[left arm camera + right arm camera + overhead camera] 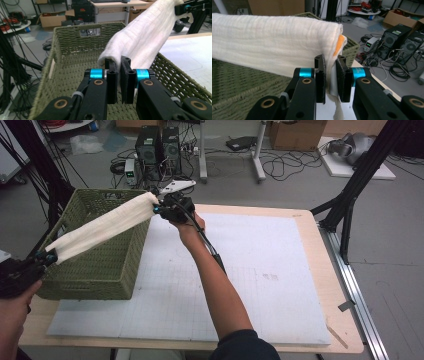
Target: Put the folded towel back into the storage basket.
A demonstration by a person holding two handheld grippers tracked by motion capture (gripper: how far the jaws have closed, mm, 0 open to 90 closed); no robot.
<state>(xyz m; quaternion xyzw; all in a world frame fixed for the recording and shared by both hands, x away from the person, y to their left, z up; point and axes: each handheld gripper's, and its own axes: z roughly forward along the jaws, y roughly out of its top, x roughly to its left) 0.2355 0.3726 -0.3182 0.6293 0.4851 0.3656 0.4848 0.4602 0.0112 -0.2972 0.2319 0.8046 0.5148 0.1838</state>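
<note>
A folded cream cloth (102, 226) hangs stretched between my two grippers, slanting over the green woven basket (115, 270). My left gripper (46, 257) is shut on its near end, at the basket's front left corner. My right gripper (159, 209) is shut on the far end, above the basket's back right corner. In the left gripper view the cloth (142, 40) runs up and away from the closed left gripper (119, 65) over the basket (75, 47). In the right gripper view the right gripper (330, 64) pinches the cloth (274, 45) at its edge, where an orange patch (338, 45) shows.
The basket stands on the left of a white gridded mat (250, 270) that covers a wooden table (320, 270). Black frame legs (355, 185) stand at the right, and computers (157, 145) with cables lie on the floor behind.
</note>
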